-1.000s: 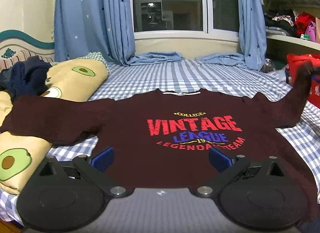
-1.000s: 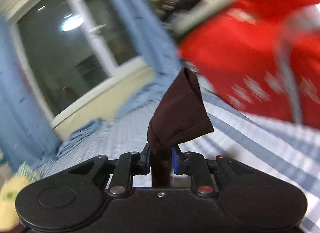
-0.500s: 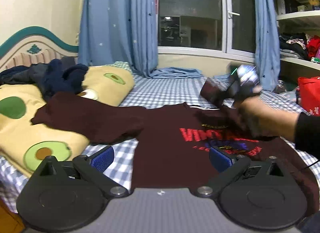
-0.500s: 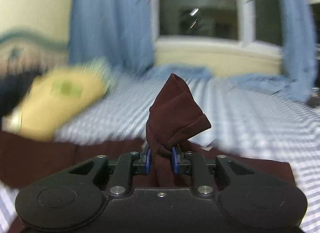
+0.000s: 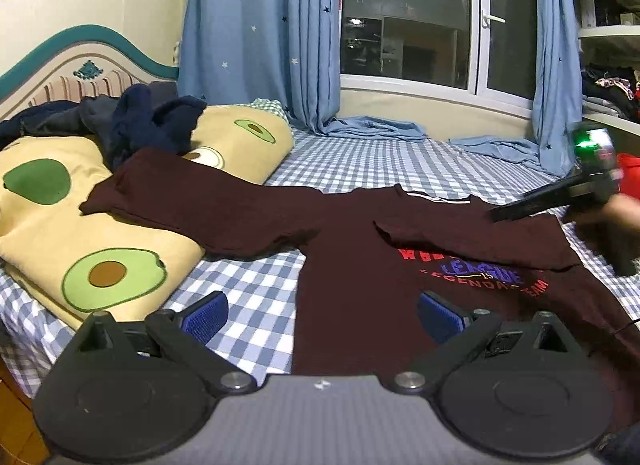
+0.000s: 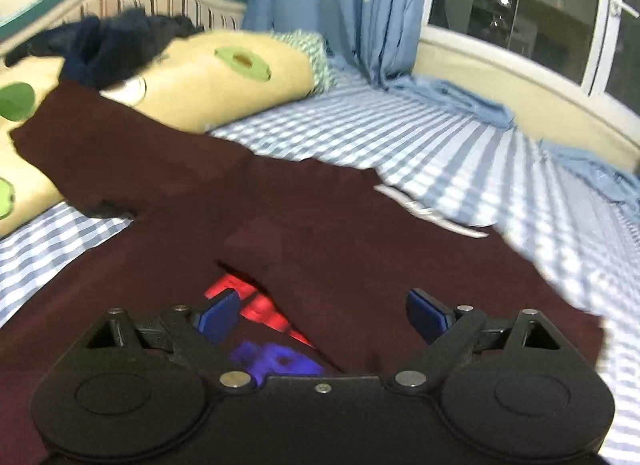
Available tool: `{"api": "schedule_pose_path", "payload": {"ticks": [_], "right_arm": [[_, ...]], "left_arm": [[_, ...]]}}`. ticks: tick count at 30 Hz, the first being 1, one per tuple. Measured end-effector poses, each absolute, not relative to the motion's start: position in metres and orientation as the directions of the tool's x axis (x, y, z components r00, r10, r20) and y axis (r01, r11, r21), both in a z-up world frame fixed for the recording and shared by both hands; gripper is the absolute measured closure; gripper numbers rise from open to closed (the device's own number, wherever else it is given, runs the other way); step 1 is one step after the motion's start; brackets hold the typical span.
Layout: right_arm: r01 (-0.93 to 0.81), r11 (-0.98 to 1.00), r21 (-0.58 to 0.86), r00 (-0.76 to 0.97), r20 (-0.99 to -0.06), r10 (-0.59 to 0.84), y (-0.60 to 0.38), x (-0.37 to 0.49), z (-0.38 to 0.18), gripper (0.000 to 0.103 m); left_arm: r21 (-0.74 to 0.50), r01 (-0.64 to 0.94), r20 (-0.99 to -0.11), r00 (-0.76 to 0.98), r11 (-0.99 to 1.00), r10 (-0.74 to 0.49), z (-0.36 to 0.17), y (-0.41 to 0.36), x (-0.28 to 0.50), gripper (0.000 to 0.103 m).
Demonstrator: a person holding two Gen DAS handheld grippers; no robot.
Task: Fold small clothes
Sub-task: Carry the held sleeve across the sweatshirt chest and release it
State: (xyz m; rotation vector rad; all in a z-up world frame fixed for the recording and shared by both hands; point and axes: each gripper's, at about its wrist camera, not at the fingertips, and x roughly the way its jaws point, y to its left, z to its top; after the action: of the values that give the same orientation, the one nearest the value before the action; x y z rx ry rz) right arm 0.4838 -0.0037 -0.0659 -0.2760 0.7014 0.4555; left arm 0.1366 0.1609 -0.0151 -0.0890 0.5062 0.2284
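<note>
The right gripper [image 6: 322, 315], which was clamped on a bunched maroon sleeve half a second ago, now has its blue pads spread apart and empty. That sleeve [image 5: 472, 235] now lies folded across the chest of the maroon sweatshirt [image 5: 360, 297], covering part of the red lettering. The sweatshirt lies flat on the checked bed sheet [image 5: 248, 305], its other sleeve draped over the avocado-print pillow [image 5: 80, 241] near the headboard. The left gripper [image 5: 322, 315] hovers at the hem, jaws still wide apart.
</note>
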Motion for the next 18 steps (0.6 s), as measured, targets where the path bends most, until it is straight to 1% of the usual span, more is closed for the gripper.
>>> {"api": "schedule_pose_path", "payload": {"ticks": [2, 3, 5, 6, 8, 9, 11, 12, 13, 15, 16, 18], "right_arm": [[-0.467, 0.876, -0.122, 0.701, -0.655, 0.283, -0.05, 0.481, -0.05, 0.02], [-0.438, 0.89, -0.129, 0.713, -0.652, 0.256, -0.08, 0.477, -0.049, 0.029], [-0.342, 0.933, -0.116, 0.71, -0.682, 0.175, -0.138, 0.483, -0.054, 0.039], [-0.289, 0.949, -0.125, 0.707, -0.696, 0.123, -0.162, 0.481, -0.06, 0.041], [-0.221, 0.958, -0.181, 0.731, -0.681, 0.04, -0.193, 0.466, -0.075, 0.04], [-0.21, 0.952, -0.221, 0.739, -0.673, 0.006, -0.199, 0.457, -0.084, 0.038], [-0.208, 0.935, -0.289, 0.769, -0.639, -0.026, -0.197, 0.436, -0.105, 0.03], [-0.211, 0.927, -0.309, 0.788, -0.615, -0.026, -0.188, 0.429, -0.112, 0.021], [-0.21, 0.916, -0.342, 0.809, -0.586, -0.033, -0.176, 0.423, -0.121, 0.017], [-0.188, 0.87, -0.457, 0.837, -0.537, -0.101, -0.154, 0.418, -0.143, 0.017], [-0.192, 0.831, -0.523, 0.839, -0.526, -0.137, -0.141, 0.42, -0.158, 0.019], [-0.215, 0.783, -0.584, 0.831, -0.531, -0.168, -0.136, 0.431, -0.182, 0.021]], "left_arm": [[-0.031, -0.227, -0.499, 0.847, 0.973, 0.182, -0.018, 0.158, 0.142, 0.001], [-0.032, -0.222, -0.502, 0.847, 0.975, 0.176, -0.02, 0.156, 0.144, 0.001], [-0.029, -0.209, -0.505, 0.847, 0.978, 0.166, -0.022, 0.152, 0.145, 0.001], [-0.026, -0.202, -0.506, 0.847, 0.979, 0.161, -0.022, 0.149, 0.147, 0.001], [-0.022, -0.19, -0.512, 0.845, 0.981, 0.153, -0.023, 0.143, 0.151, 0.001], [-0.021, -0.185, -0.516, 0.844, 0.983, 0.148, -0.024, 0.14, 0.153, 0.001], [-0.015, -0.172, -0.523, 0.841, 0.985, 0.139, -0.023, 0.133, 0.158, 0.001], [-0.009, -0.166, -0.523, 0.841, 0.986, 0.137, -0.022, 0.13, 0.16, 0.001], [-0.001, -0.162, -0.521, 0.842, 0.987, 0.138, -0.021, 0.126, 0.162, 0.001], [0.018, -0.153, -0.512, 0.848, 0.988, 0.14, -0.015, 0.117, 0.162, 0.001], [0.025, -0.146, -0.505, 0.852, 0.989, 0.139, -0.013, 0.112, 0.161, 0.001], [0.041, -0.138, -0.492, 0.86, 0.99, 0.14, -0.007, 0.104, 0.157, 0.001]]}}
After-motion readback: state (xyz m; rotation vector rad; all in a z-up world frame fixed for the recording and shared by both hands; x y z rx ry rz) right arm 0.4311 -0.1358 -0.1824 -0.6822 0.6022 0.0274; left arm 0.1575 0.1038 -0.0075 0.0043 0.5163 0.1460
